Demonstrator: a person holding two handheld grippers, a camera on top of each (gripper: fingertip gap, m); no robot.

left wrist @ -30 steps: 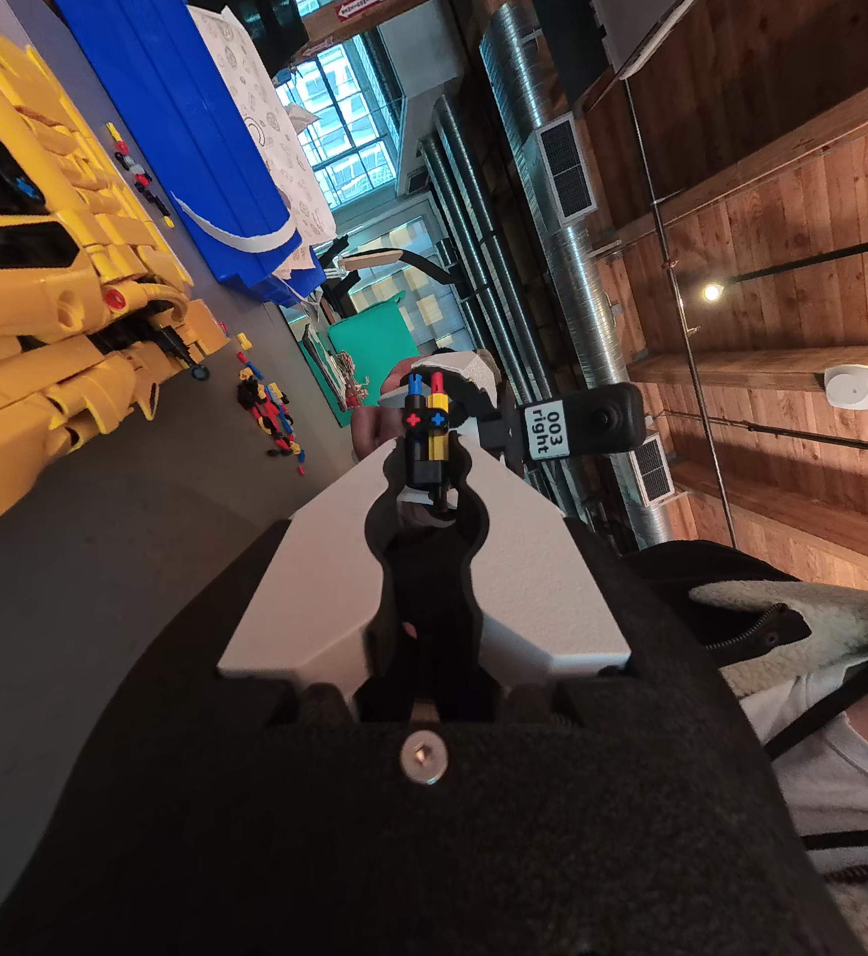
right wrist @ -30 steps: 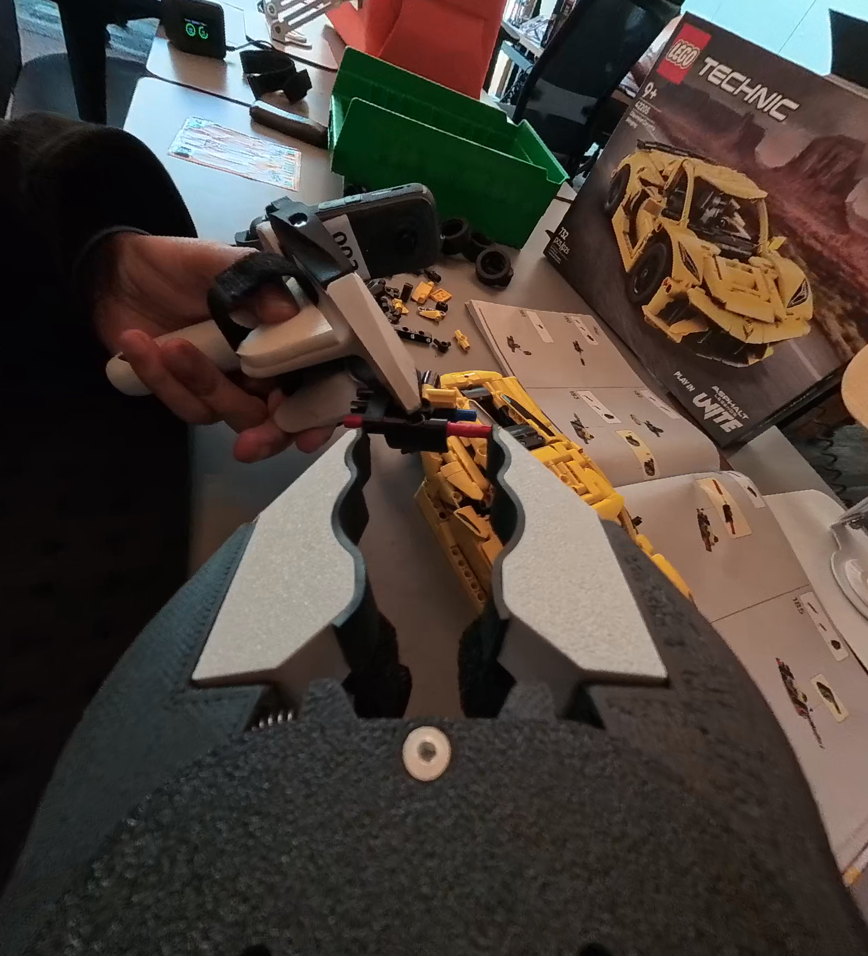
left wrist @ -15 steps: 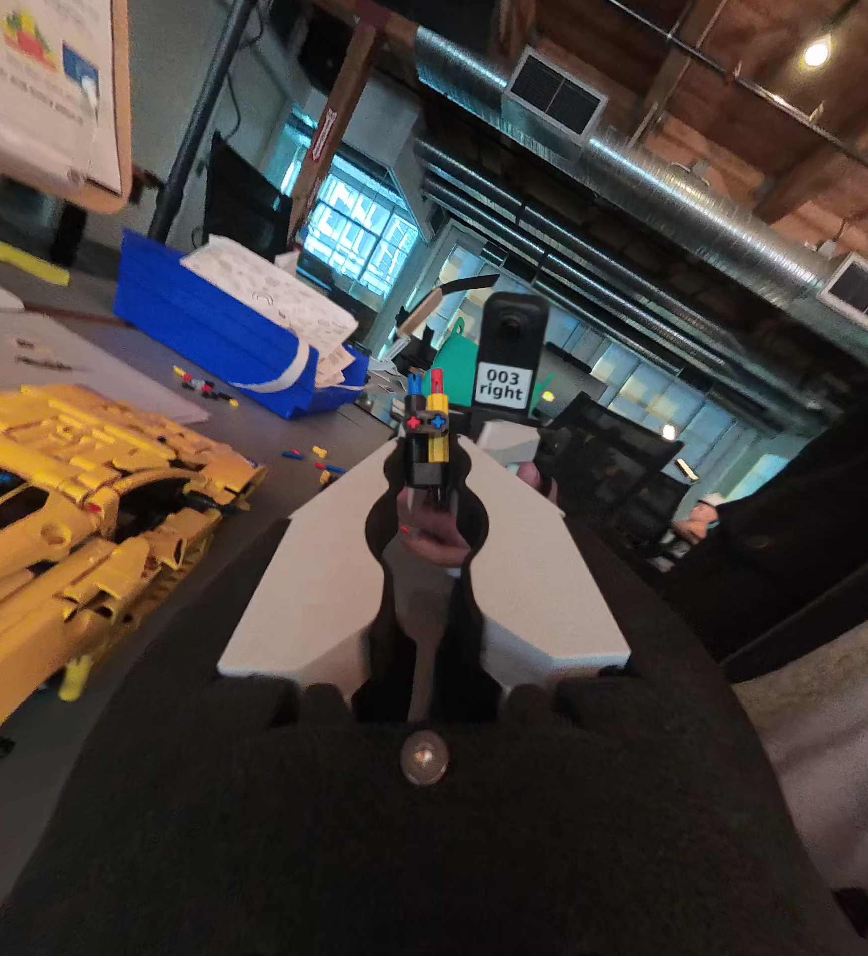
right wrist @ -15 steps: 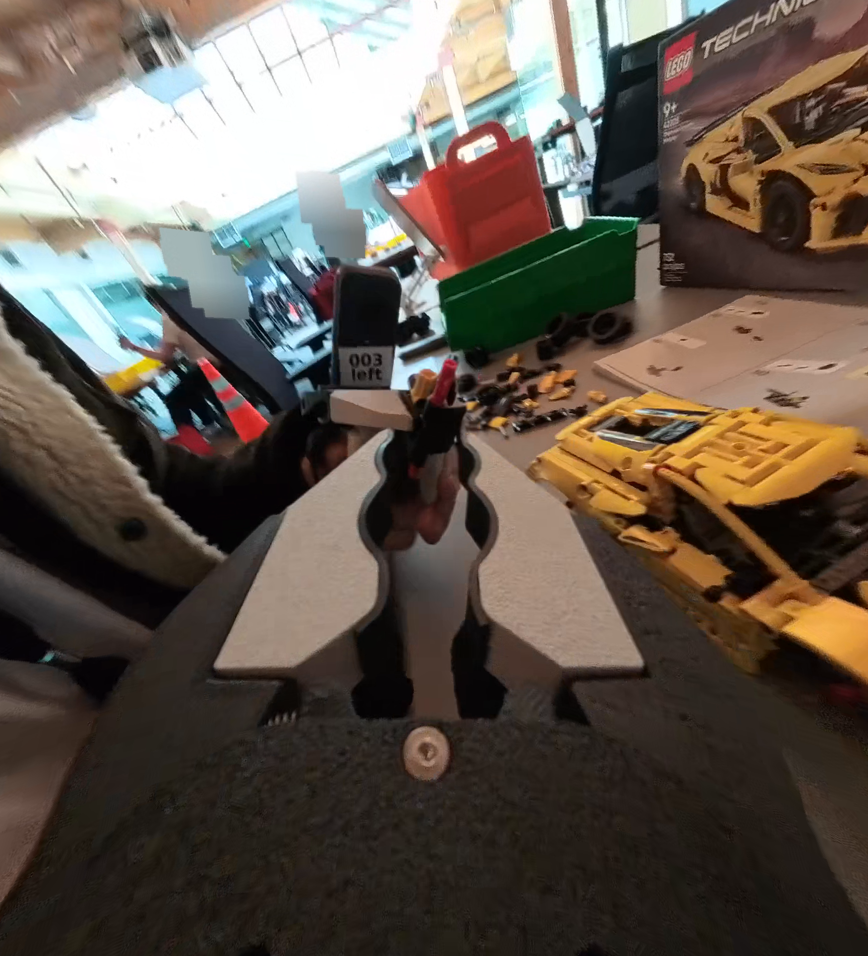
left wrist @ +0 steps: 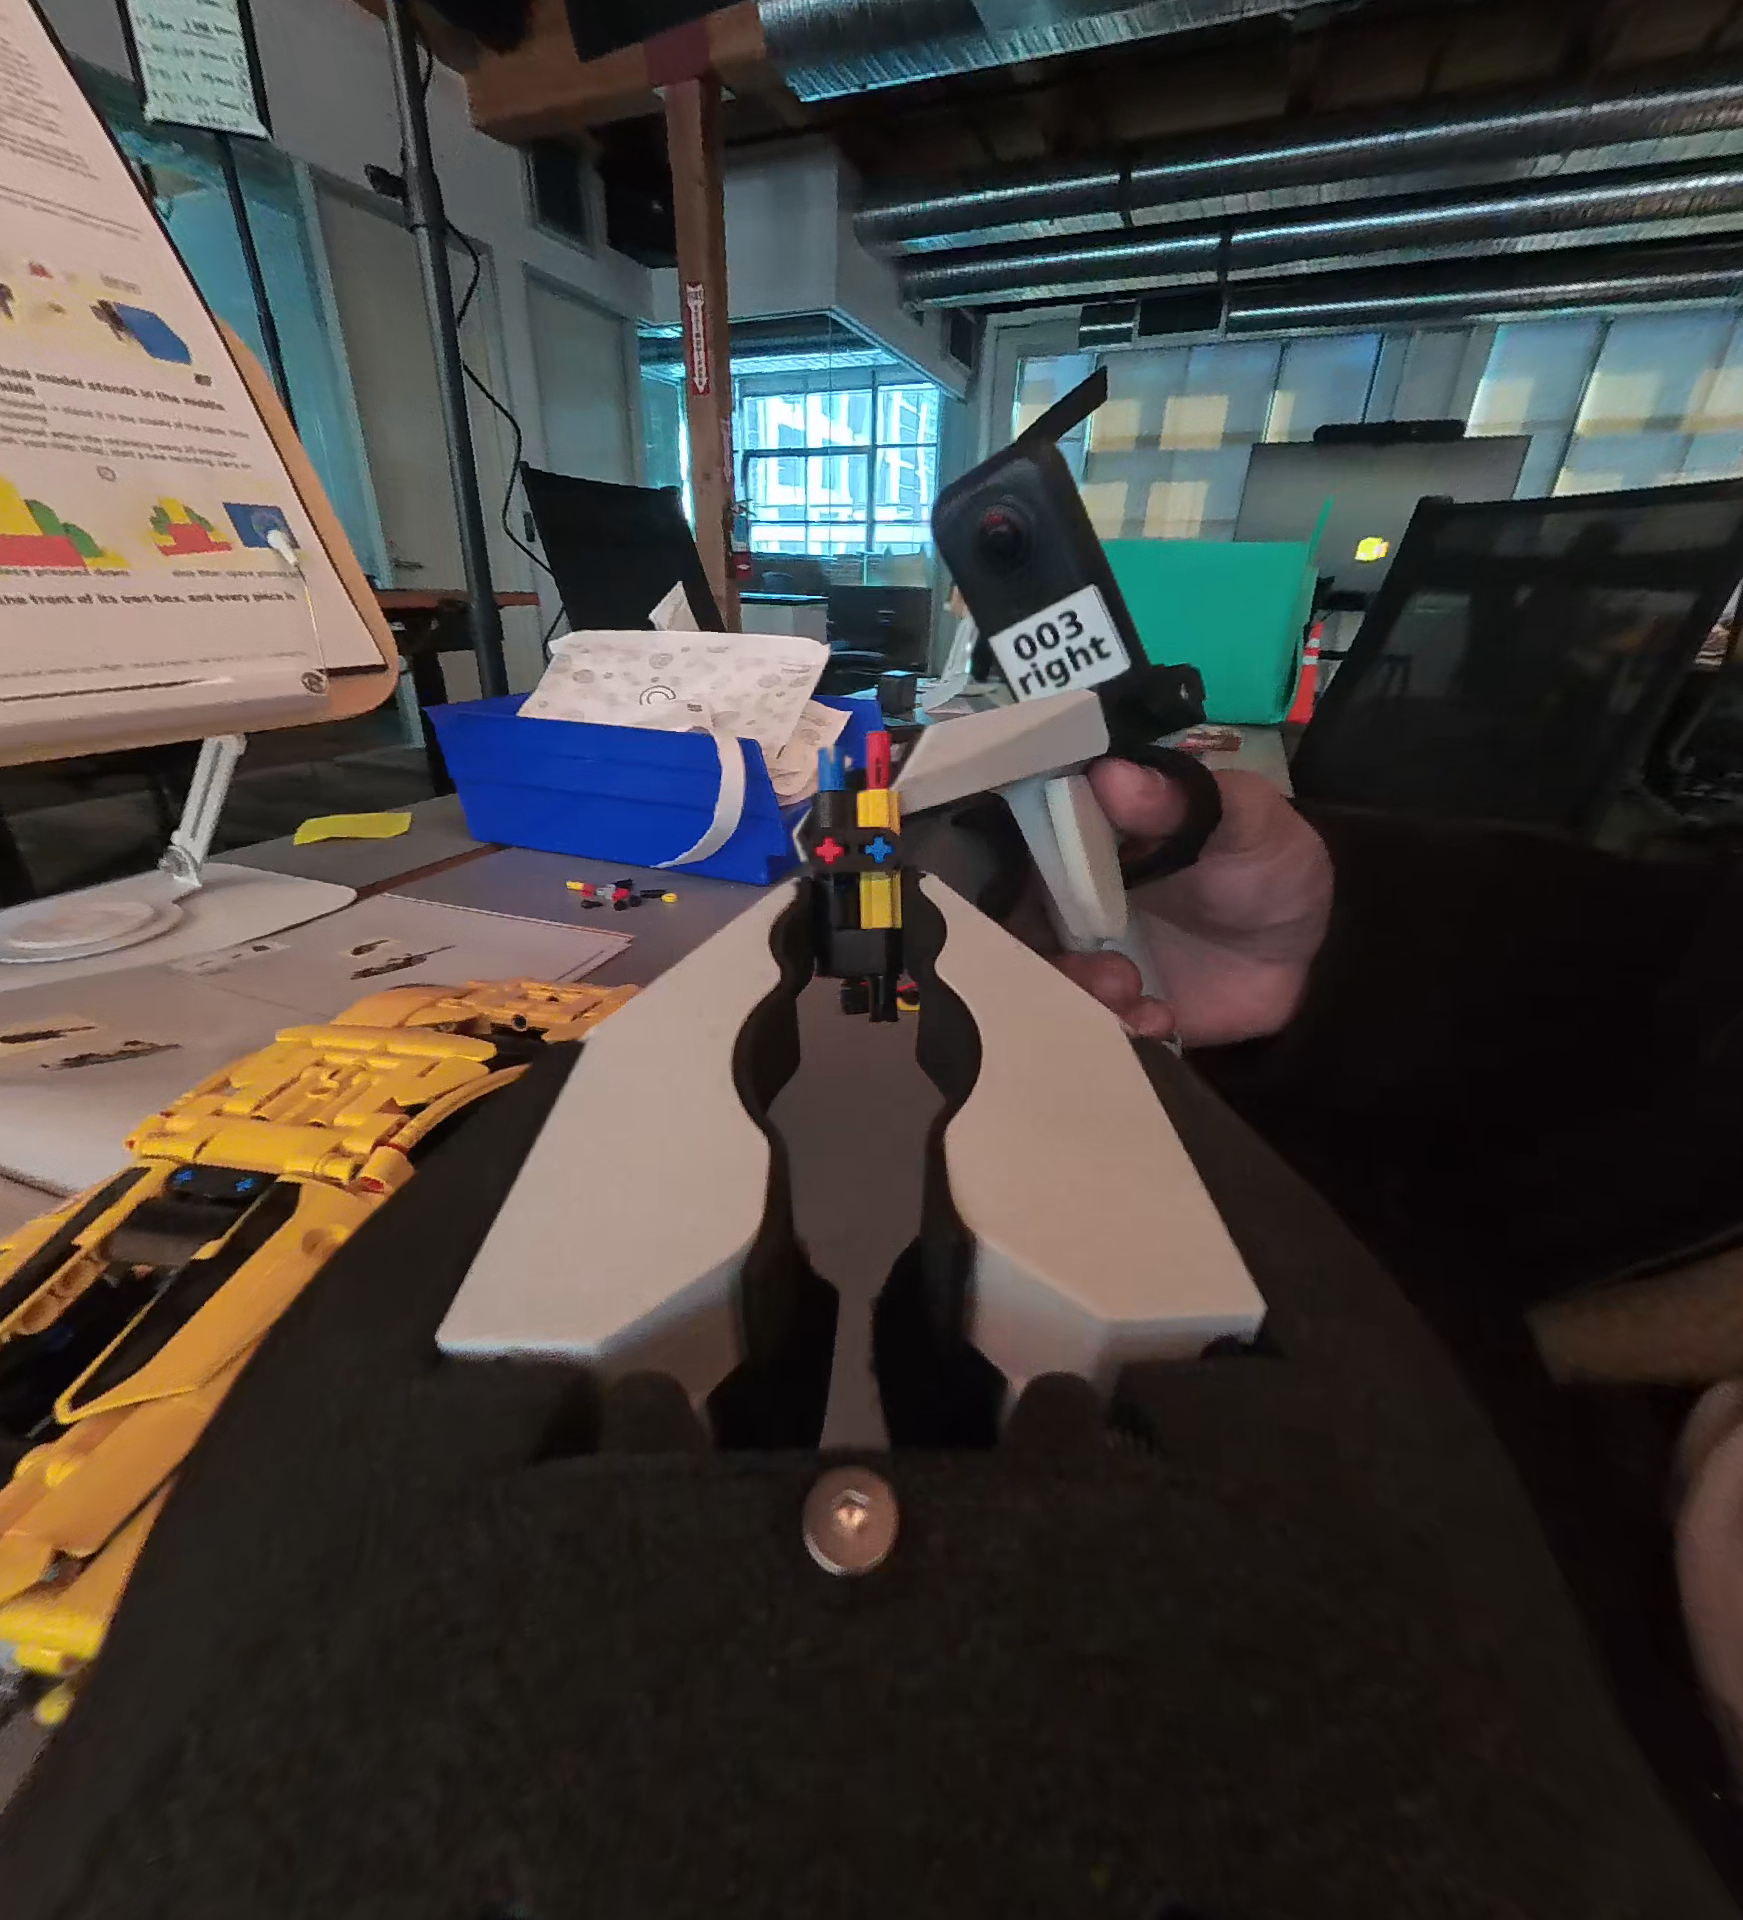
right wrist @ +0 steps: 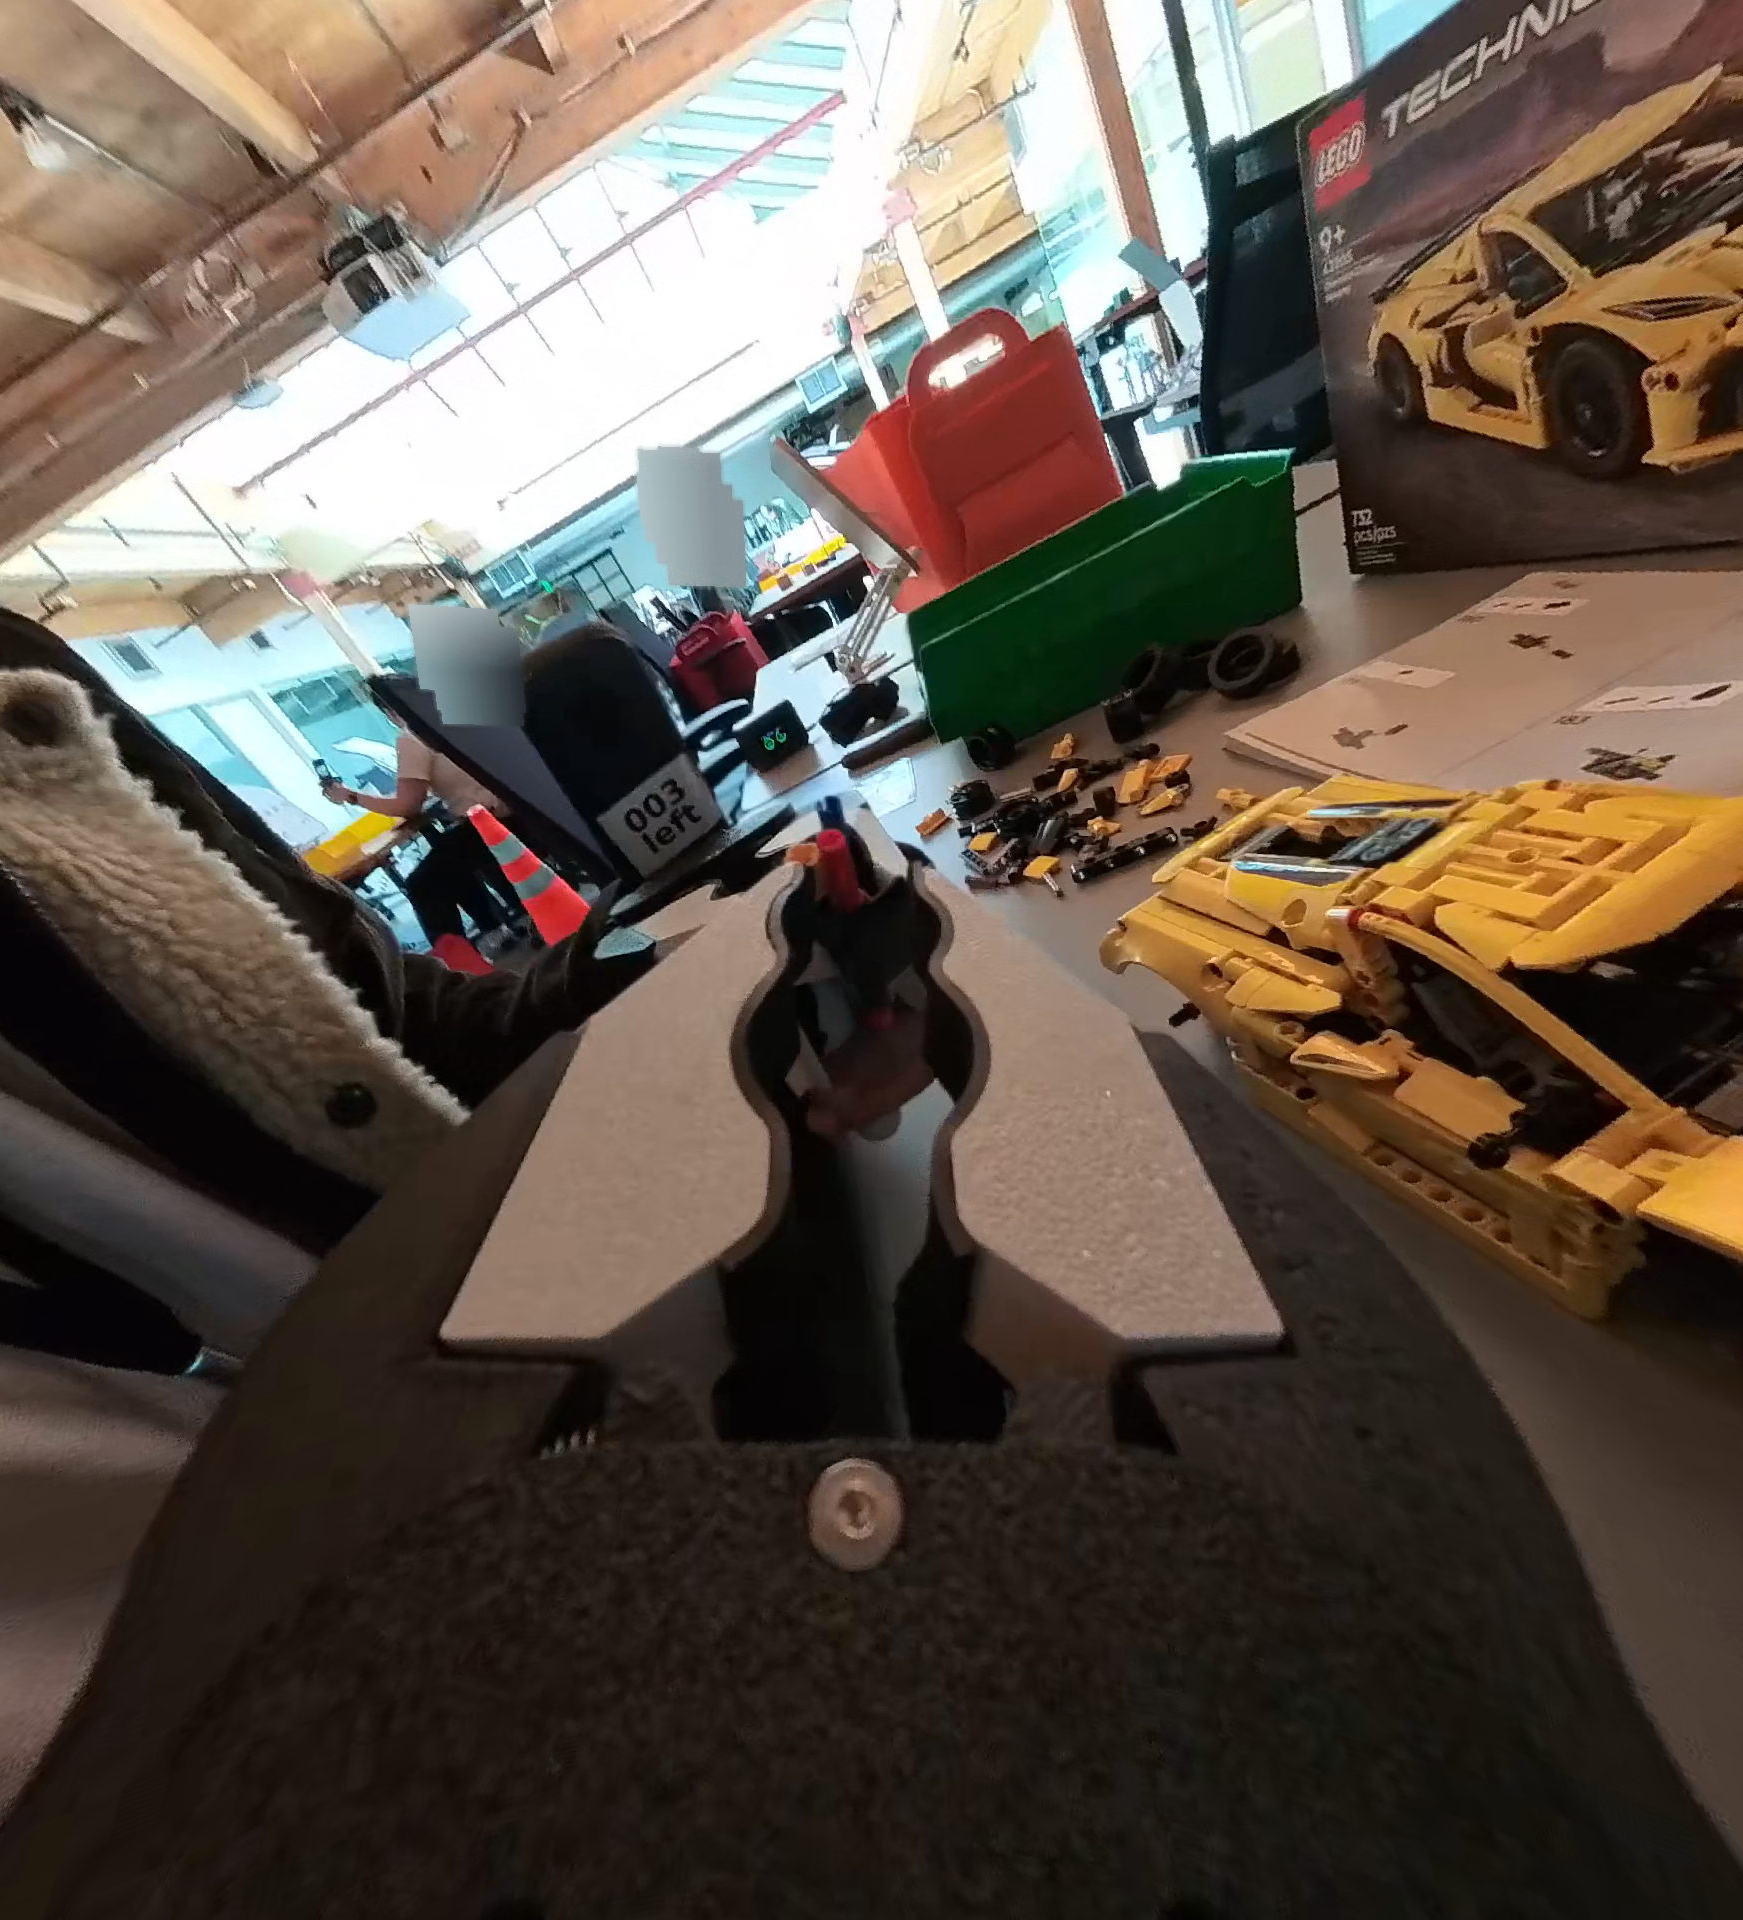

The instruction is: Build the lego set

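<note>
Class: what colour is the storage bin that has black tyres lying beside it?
Green; the bin shows best in the right wrist view.

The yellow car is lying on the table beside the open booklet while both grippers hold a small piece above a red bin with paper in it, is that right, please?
Not quite: the bin with paper in it is blue, as the left wrist view shows. The yellow car does lie on the table beside the booklet, and the left gripper and right gripper hold the small piece.

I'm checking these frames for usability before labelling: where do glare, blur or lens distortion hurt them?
Right wrist view: the windows behind are blown out white, and the small assembly between the right gripper fingertips is dark and backlit. Left wrist view: even exposure, the small assembly sharp in the left gripper; the instruction board is soft, and wide-angle bending shows at the edges.
</note>
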